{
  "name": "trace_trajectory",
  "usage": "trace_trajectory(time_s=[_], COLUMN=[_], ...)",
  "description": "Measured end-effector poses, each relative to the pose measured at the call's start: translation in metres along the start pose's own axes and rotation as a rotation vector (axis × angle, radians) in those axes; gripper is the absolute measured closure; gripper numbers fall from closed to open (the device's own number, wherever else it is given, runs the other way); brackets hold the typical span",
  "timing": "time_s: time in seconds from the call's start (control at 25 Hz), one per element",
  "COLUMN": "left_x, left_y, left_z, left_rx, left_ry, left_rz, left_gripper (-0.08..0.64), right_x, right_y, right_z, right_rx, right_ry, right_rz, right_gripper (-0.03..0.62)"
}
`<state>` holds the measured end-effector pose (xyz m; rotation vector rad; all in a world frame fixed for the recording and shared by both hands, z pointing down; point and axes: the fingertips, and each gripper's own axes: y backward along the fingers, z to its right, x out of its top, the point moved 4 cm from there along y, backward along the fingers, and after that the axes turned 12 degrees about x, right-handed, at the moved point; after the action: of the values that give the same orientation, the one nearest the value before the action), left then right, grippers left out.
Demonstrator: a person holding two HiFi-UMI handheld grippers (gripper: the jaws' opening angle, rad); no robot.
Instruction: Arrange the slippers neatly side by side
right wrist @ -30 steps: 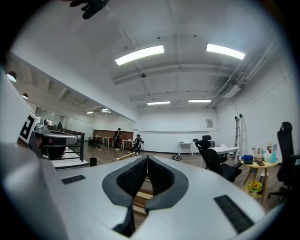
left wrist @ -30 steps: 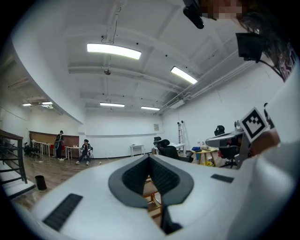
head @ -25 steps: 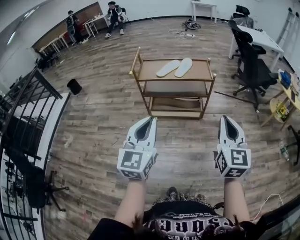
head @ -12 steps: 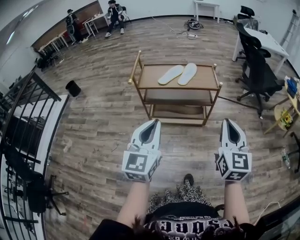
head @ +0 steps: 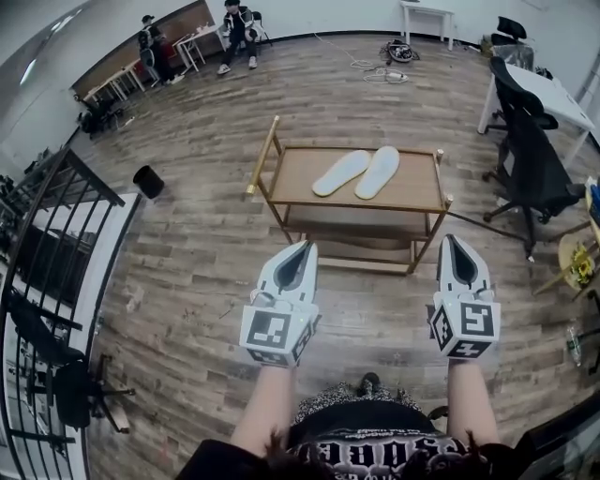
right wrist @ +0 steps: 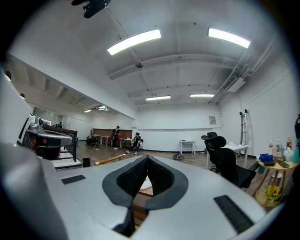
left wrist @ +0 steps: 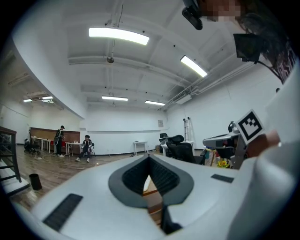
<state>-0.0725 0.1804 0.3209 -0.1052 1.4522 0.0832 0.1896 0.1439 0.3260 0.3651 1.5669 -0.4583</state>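
Observation:
Two pale slippers lie sole up on the top shelf of a wooden cart: the left slipper and the right slipper, side by side and slightly splayed. My left gripper is held low in front of the cart, short of its near edge, with its jaws shut and nothing in them. My right gripper is held level with it at the right, also shut and empty. A sliver of slipper shows through the jaw gap in the right gripper view.
Black office chairs and a white desk stand right of the cart. A black railing runs along the left, with a small black bin near it. People are at tables far back. Cables lie on the floor behind.
The cart with the slippers has come closer and sits lower in the head view. Both grippers keep their pose, shut and empty.

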Motion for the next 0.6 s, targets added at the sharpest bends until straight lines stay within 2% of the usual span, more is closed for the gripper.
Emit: trace_trajectory(time_s=[0.28, 0.6], left_x=[-0.013, -0.013], left_y=[-0.056, -0.151], left_z=[-0.021, -0.066], left_rx=[-0.004, -0.074], left_ry=[0.004, -0.015], left_rz=[-0.026, -0.011], left_gripper=[0.558, 0.558], right_x=[-0.009, -0.003], right_y=[-0.061, -0.147], right_z=[0.016, 0.029], right_rx=[0.004, -0.063], right_ry=[-0.006, 0.001], right_rz=[-0.025, -0.029], right_gripper=[0.588, 0.588])
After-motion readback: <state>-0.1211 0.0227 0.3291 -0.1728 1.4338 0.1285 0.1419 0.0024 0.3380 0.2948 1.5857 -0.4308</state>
